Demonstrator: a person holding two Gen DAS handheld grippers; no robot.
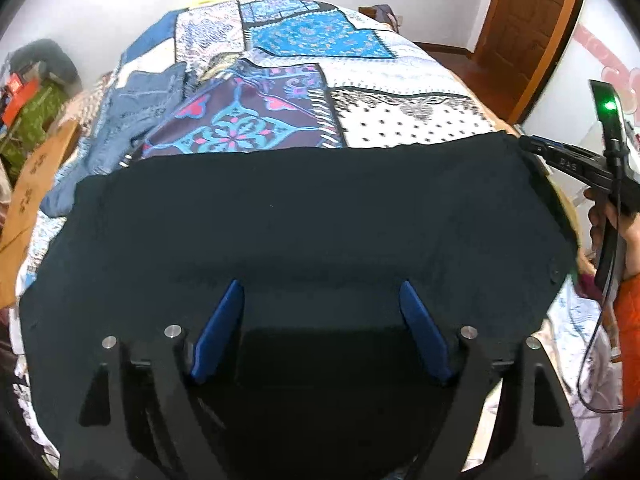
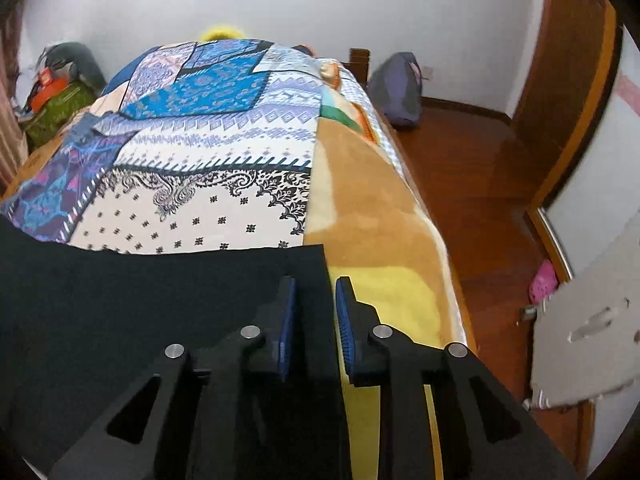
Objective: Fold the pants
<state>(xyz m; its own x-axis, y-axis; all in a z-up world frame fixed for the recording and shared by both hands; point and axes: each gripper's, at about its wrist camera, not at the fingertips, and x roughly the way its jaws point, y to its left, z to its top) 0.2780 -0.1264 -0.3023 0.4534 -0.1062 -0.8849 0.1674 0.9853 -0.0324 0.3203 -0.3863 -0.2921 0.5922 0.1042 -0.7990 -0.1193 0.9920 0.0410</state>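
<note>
Black pants (image 1: 300, 208) lie spread flat across the near part of a bed covered by a patchwork quilt (image 1: 400, 80). My left gripper (image 1: 320, 284) hovers over the middle of the pants, open wide, nothing between its blue pads. My right gripper (image 2: 317, 280) sits at the right edge of the pants (image 2: 120, 300); its jaws stand narrow, with the cloth's edge lying in the gap and a slit still showing beside the right pad. In the left wrist view the right gripper (image 1: 528, 145) reaches the pants' far right corner, held by a person's hand (image 1: 612, 216).
Blue jeans (image 1: 132, 120) lie crumpled at the quilt's left. A tan and yellow blanket (image 2: 372, 220) drapes over the bed's right side, with wooden floor (image 2: 480, 180) beyond. A cardboard piece (image 1: 36, 184) leans at the left. A grey bag (image 2: 396, 88) rests on the floor.
</note>
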